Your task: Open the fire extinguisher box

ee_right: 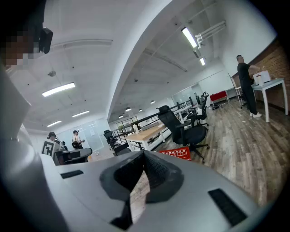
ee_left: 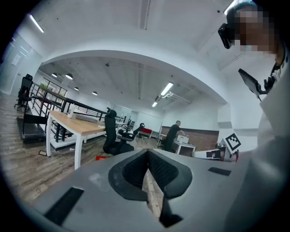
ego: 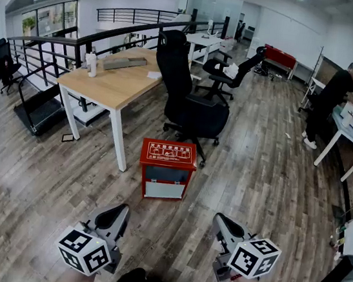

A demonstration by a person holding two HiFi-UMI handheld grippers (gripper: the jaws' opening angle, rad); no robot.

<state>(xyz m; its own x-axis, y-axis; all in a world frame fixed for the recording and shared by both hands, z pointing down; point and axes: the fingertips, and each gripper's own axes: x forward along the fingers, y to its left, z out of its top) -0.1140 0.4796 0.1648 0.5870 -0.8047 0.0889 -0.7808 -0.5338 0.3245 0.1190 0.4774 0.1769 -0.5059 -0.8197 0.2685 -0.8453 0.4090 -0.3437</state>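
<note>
A red fire extinguisher box stands on the wood floor with its lid down, just in front of the black office chair. Its red top also shows in the right gripper view, and a sliver of it in the left gripper view. My left gripper is near the bottom left, shut and empty, well short of the box. My right gripper is at the bottom right, also shut with nothing between its jaws. In their own views, the left gripper and right gripper have their pads touching.
A black office chair stands right behind the box, beside a wooden desk with white legs. A treadmill and black railing lie to the left. A person stands at a white table far right.
</note>
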